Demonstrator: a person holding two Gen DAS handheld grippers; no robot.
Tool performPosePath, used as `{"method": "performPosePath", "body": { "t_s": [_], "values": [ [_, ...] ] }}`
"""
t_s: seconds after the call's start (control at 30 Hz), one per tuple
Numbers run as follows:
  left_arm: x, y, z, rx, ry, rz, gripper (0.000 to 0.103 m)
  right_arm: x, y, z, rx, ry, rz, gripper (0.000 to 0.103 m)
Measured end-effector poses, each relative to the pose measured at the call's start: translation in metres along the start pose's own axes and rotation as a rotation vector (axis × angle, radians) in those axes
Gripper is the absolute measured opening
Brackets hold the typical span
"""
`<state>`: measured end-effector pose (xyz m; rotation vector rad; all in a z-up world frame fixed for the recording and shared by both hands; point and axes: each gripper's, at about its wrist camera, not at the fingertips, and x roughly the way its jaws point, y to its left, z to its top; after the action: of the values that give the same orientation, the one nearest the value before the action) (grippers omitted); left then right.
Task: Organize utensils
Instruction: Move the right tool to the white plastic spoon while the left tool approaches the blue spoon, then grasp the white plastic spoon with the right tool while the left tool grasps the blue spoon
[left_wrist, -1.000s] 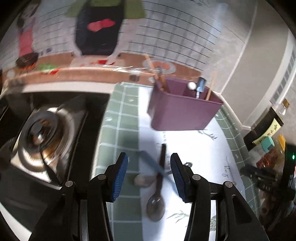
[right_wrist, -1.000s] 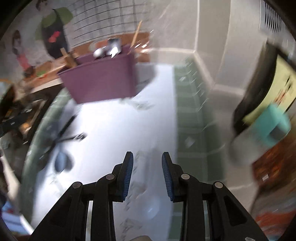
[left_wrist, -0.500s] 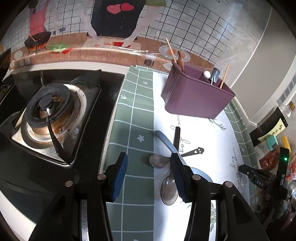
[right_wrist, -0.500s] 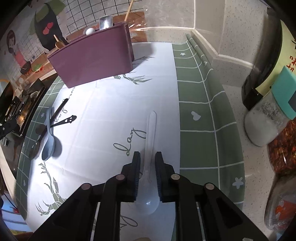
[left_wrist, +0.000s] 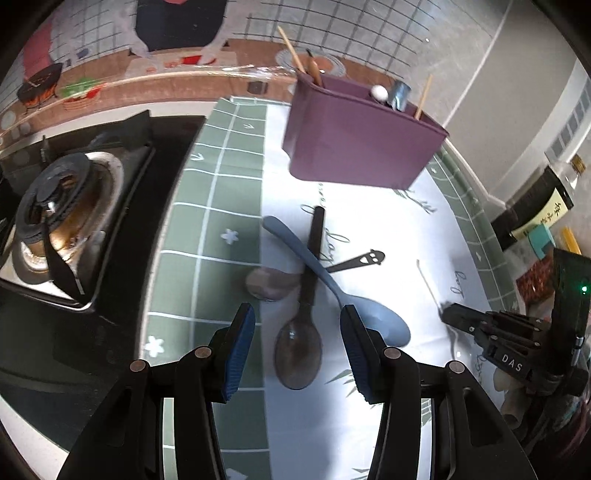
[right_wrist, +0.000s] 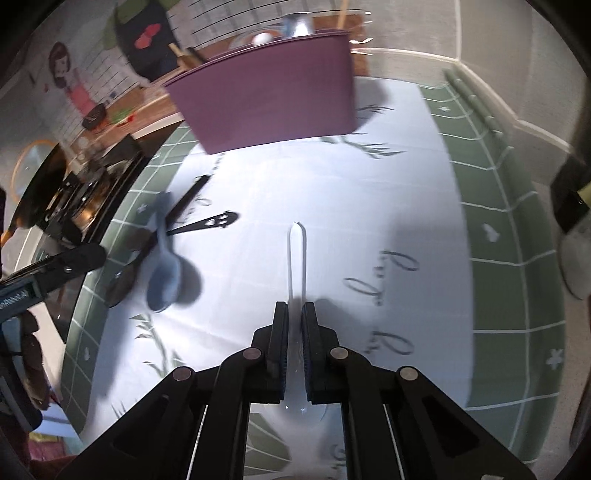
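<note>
Right hand-held gripper (right_wrist: 294, 334) closing, pads clamped on clear plastic spoon (right_wrist: 296, 254); handle sticks out ahead over white cloth on desk (right_wrist: 369, 192). Left hand-held gripper (left_wrist: 297, 345) released, jaws wide, bowl of dark spoon (left_wrist: 300, 349) between them, untouched. Blue spoon (left_wrist: 332, 286) crosses dark spoon's handle. Black smiley-handled utensil (left_wrist: 356, 261) beside them. Purple utensil bin (left_wrist: 360, 142) stands beyond, sticks and tools upright inside. Gas burner (left_wrist: 61, 206) left of cloth.

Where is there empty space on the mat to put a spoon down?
The white mat is bare between the clear spoon and its green checked border, in front of the purple holder. It is crowded by the stove, where the blue spoon crosses the dark spoon.
</note>
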<state>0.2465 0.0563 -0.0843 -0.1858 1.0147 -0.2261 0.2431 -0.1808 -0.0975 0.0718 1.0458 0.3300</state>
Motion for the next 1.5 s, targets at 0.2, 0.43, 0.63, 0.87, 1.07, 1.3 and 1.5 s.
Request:
{"method": "performPosePath", "body": {
  "t_s": [0.2, 0.43, 0.63, 0.87, 1.07, 1.3, 1.5],
  "values": [
    [0.022, -0.006, 0.013, -0.033, 0.073, -0.099, 0.049, 0.000, 0.002, -0.001, -0.016, 0.010, 0.013, 0.008],
    [0.032, -0.009, 0.022, -0.072, 0.079, -0.078, 0.049, -0.011, -0.009, -0.007, 0.008, -0.017, -0.012, 0.010],
    [0.052, 0.004, 0.042, -0.170, 0.120, -0.035, 0.049, -0.020, -0.021, -0.008, 0.035, -0.038, -0.047, 0.013],
    [0.075, 0.002, 0.062, -0.192, 0.151, -0.032, 0.036, -0.026, -0.023, -0.010, 0.038, -0.060, -0.078, 0.013],
    [0.088, -0.023, 0.069, -0.056, 0.156, -0.034, 0.014, -0.028, -0.023, -0.012, 0.037, -0.064, -0.101, 0.013],
    [0.072, -0.048, 0.050, 0.125, 0.160, -0.039, 0.011, -0.027, -0.025, -0.012, 0.031, -0.055, -0.056, 0.013],
    [0.048, -0.049, 0.029, 0.177, 0.178, -0.075, 0.011, -0.019, -0.014, -0.007, -0.007, -0.027, 0.016, 0.013]
  ]
}}
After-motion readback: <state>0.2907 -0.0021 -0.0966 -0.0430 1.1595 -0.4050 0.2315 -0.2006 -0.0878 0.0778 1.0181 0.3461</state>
